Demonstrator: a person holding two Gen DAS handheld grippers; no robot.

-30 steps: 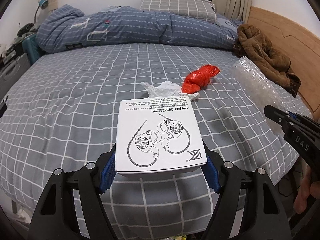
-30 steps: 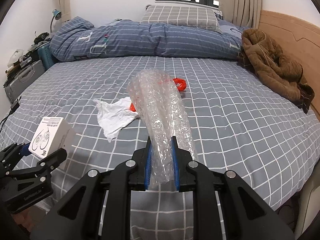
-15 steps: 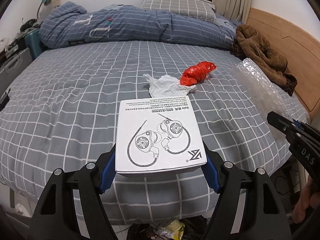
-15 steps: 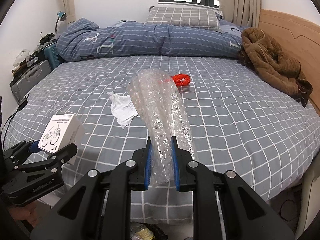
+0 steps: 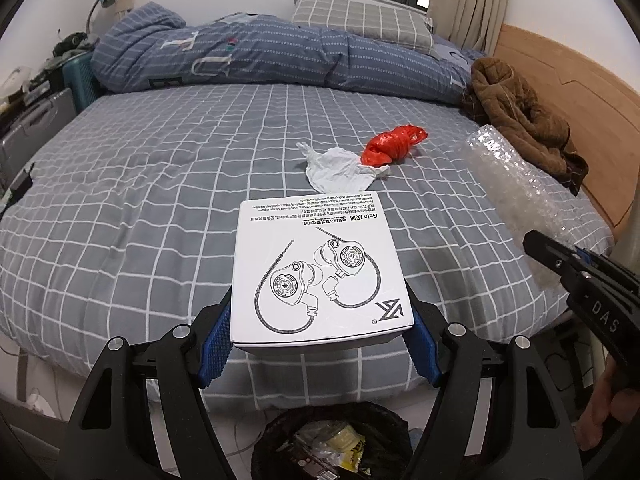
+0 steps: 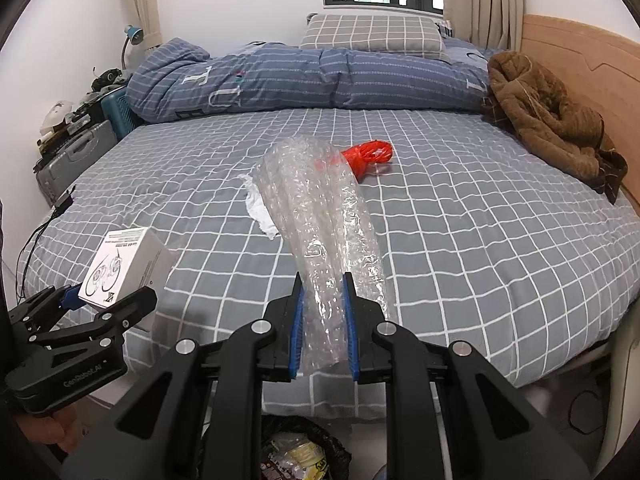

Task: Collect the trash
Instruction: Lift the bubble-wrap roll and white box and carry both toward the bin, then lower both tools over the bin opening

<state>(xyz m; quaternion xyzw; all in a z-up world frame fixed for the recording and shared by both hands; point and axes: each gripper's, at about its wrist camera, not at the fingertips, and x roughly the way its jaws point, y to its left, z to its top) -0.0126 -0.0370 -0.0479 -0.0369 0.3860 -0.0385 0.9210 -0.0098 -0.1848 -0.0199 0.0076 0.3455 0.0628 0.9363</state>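
My left gripper (image 5: 320, 332) is shut on a white earphone box (image 5: 318, 272) and holds it over the bed's front edge; the box also shows in the right wrist view (image 6: 124, 268). My right gripper (image 6: 323, 320) is shut on a roll of clear bubble wrap (image 6: 320, 216), also seen in the left wrist view (image 5: 516, 192). A black-lined trash bin (image 5: 332, 444) with wrappers inside stands on the floor just below both grippers, also seen in the right wrist view (image 6: 304, 452). A crumpled white tissue (image 5: 340, 168) and a red plastic bag (image 5: 392, 144) lie on the bed.
The grey checked bed (image 5: 160, 184) fills the view, with a rolled blue duvet (image 5: 260, 56) and pillow at the back. A brown coat (image 5: 520, 116) lies by the wooden headboard on the right. Cases and clutter (image 6: 68, 152) stand left of the bed.
Both grippers have pulled back from the bed with their loads. The trash bin has come into view below them.
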